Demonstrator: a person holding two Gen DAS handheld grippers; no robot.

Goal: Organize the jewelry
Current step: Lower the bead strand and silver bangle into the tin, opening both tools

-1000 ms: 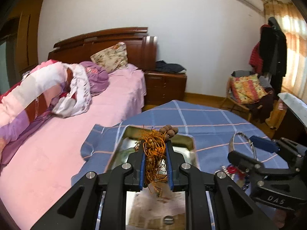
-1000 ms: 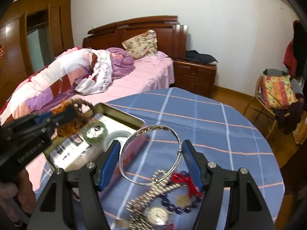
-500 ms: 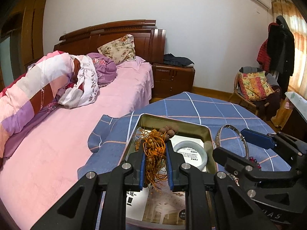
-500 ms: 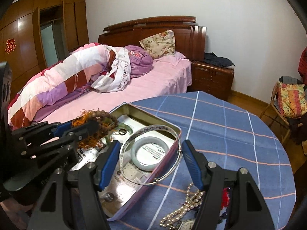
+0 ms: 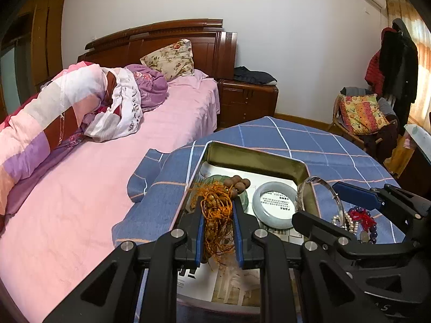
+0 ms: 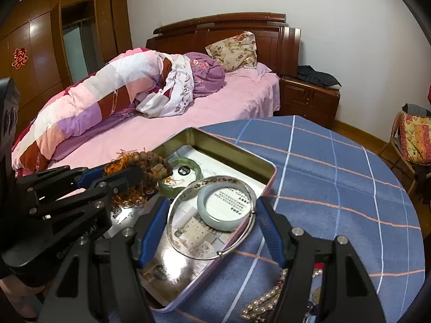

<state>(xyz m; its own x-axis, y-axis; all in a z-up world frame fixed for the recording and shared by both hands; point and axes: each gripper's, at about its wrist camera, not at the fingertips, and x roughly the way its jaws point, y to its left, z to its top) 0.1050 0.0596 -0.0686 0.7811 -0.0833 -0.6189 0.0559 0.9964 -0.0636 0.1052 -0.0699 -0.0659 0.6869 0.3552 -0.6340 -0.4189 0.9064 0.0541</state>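
Observation:
An open metal tin (image 5: 258, 156) (image 6: 231, 145) sits on the blue checked tablecloth. Inside lie a pale jade bangle (image 5: 274, 205) (image 6: 219, 206) and a green bangle (image 6: 180, 172). My left gripper (image 5: 217, 215) (image 6: 107, 173) is shut on a wooden bead bracelet with orange tassels (image 5: 218, 204) (image 6: 145, 165) and holds it above the tin's left part. My right gripper (image 6: 212, 215) (image 5: 320, 199) is shut on a thin silver bangle (image 6: 210, 216) (image 5: 320, 196), held over the tin's right edge.
A pearl strand (image 5: 347, 222) (image 6: 264, 301), a red knot and purple beads (image 5: 362, 219) lie on the cloth right of the tin. A bed with pink sheet (image 5: 94, 175) is close on the left. A chair with a cushion (image 5: 359, 113) stands far right.
Both grippers have moved left and forward with their loads, from over the loose jewelry to over the tin. The tin and its bangles now fill the view below them.

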